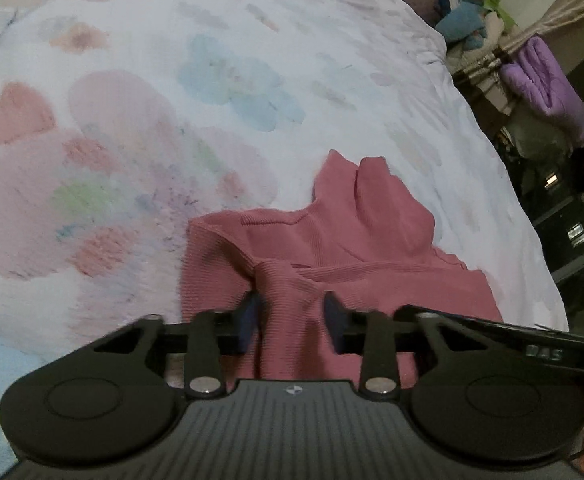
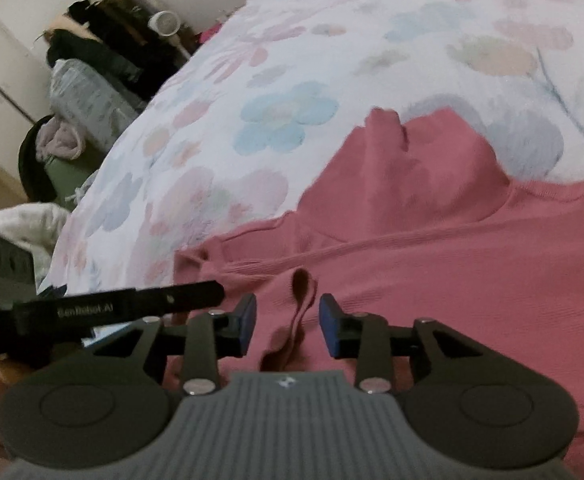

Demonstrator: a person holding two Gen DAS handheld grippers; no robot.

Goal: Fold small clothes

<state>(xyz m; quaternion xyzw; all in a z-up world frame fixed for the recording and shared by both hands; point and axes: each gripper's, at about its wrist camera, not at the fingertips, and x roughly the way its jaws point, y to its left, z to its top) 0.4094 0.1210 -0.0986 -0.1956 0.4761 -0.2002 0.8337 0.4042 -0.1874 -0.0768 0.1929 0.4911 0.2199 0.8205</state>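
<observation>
A small pink ribbed garment (image 1: 332,240) lies crumpled on a floral bedspread (image 1: 152,100). In the left wrist view my left gripper (image 1: 290,316) has its blue-padded jaws partly open with a raised fold of the pink cloth between them; the pads do not press it. In the right wrist view the same garment (image 2: 432,248) spreads to the right. My right gripper (image 2: 288,318) is open, with a small upright ridge of pink fabric (image 2: 302,300) standing between its jaws, untouched on both sides. The other gripper's black finger (image 2: 152,300) shows at left.
The bedspread (image 2: 292,80) covers the whole bed. Beyond the bed's edge are piles of clothes and a purple blanket (image 1: 548,88) in the left wrist view, and dark clothing, a bin and a white fan (image 2: 164,24) in the right wrist view.
</observation>
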